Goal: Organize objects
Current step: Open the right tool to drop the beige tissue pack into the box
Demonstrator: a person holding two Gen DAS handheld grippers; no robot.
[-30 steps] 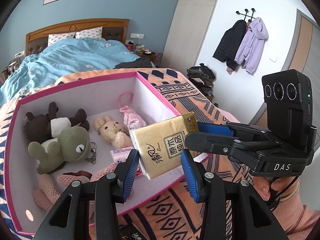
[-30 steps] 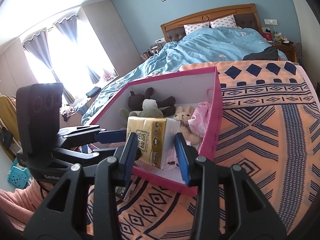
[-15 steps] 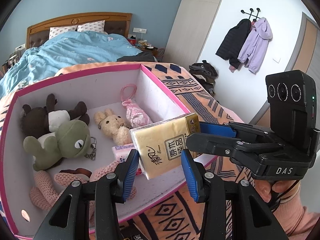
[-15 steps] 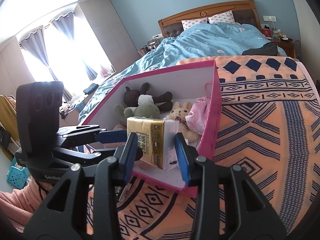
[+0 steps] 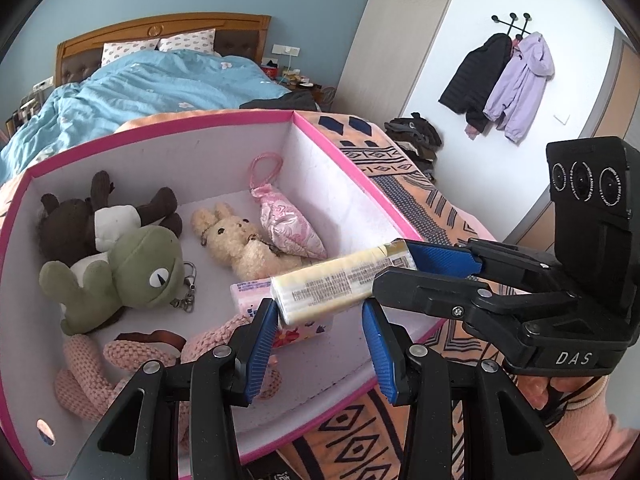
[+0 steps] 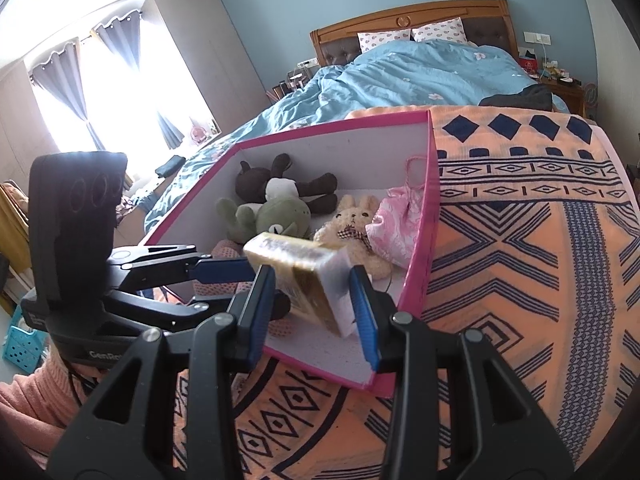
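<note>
Start at the left of the pink box (image 5: 192,124): the brown toy (image 5: 80,224) and the green frog (image 5: 132,268) fill that end, with the knitted pink toy (image 5: 120,364) along the near wall, so don't aim there. In the middle, the cream rabbit (image 5: 236,240) and the pink pouch (image 5: 288,228) lie side by side, and a small pink packet (image 5: 252,294) rests on the floor just in front of them. The only bare floor is the near right corner. Your left gripper (image 5: 318,320) has its jaws narrow, with the left end of the tissue pack (image 5: 340,280) lying across its tips. One pad touches the pack, but you cannot tell from here whether that pair really pinches it. The pack hangs tilted above the near right part of the box, over the small packet and not yet resting on anything. Further right, your right gripper (image 5: 396,268) is clamped on the pack's other end, one pad behind it and one finger in front. It looks to be mid-placement, so decide which tool carries the load and ease the other clear first. Lower the pack flat into the free corner and keep your fingers off the right wall. Release only once the pack rests on the floor, or it may tip onto the rabbit.
</note>
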